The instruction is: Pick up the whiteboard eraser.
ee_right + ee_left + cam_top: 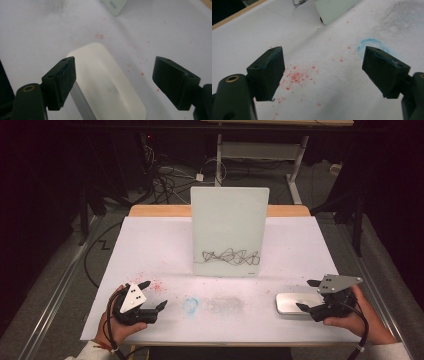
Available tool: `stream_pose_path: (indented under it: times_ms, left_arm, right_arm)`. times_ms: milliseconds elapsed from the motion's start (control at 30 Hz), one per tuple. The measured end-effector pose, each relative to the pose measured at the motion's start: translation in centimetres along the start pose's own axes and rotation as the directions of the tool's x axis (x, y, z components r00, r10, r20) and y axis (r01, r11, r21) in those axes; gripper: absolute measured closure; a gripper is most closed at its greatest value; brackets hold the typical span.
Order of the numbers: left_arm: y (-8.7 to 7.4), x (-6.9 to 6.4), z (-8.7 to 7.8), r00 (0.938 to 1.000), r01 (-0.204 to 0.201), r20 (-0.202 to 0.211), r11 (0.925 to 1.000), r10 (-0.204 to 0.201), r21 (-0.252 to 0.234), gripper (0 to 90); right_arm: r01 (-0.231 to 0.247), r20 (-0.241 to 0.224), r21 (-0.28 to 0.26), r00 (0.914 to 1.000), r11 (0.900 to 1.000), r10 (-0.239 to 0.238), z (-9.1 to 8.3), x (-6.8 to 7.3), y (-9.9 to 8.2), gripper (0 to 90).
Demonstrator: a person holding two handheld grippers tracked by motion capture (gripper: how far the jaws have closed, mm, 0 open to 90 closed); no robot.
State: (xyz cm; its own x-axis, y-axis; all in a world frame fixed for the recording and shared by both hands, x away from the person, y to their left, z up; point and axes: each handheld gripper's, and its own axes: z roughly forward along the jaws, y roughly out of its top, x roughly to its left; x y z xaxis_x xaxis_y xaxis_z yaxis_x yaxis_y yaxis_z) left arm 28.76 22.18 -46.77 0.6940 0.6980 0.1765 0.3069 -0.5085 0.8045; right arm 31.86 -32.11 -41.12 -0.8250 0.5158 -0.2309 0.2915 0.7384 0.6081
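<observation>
High view, read from nine o'clock to three o'clock: the left tool (154,295) is held low over the white table (150,240), its jaws spread with nothing between them. Red crumbs (156,285) are scattered just beside it, and a blue chalk-like ring (191,304) is marked on the table toward the middle. At twelve o'clock a white board (230,231) is propped upright, with a black scribble (231,256) drawn across its lower part. At three o'clock the white eraser block (298,302) lies flat on the table, and the right tool (308,295) is held at its right end.

In the right gripper view the jaws are seen spread wide, with the eraser block (105,85) lying between and below them; the left pad (65,82) is close to its edge, the right pad (172,85) well apart from it. No pinch is made.

A risk is judged here: if the right tool is closed off-centre, the smooth, rounded block may be pushed sideways or squeezed out. If it is carried hard to the board, the propped board may be tipped backward.

A small printed mark is seen at the board's lower corner, but it cannot be read.
</observation>
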Motion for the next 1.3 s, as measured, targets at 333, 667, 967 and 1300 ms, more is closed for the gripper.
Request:
stream_pose_path:
  times_ms: [333, 667, 967, 1300]
  left_arm:
    - [0.0, -0.1, 0.5, 0.9998, -0.009, 0.016, 0.9995, 0.009, 0.032, 17.8]
    - [-0.1, -0.2, 0.6, 0.9996, -0.014, 0.026, 0.9991, 0.013, 0.039, 17.7]
    - [-0.1, -0.1, 0.4, 0.9996, -0.025, 0.016, 0.9993, 0.025, 0.029, 17.7]
    - [0.0, -0.1, 0.4, 0.9997, -0.012, 0.021, 0.9997, 0.012, 0.019, 17.7]
  right_arm:
    - [0.212, -0.155, 0.239, 0.9716, 0.9476, -0.179, 2.7, -0.7, 1.5, 19.8]
    - [0.3, -0.299, 0.334, 0.9328, 0.8935, -0.202, 5.6, -1.8, 1.6, 24.4]
    - [0.307, -0.311, 0.292, 0.9262, 0.9058, -0.214, 4.7, -1.8, 1.2, 30.7]
    - [0.226, -0.137, 0.09, 0.9675, 0.97, -0.213, 3.1, -1.1, 2.1, 30.9]
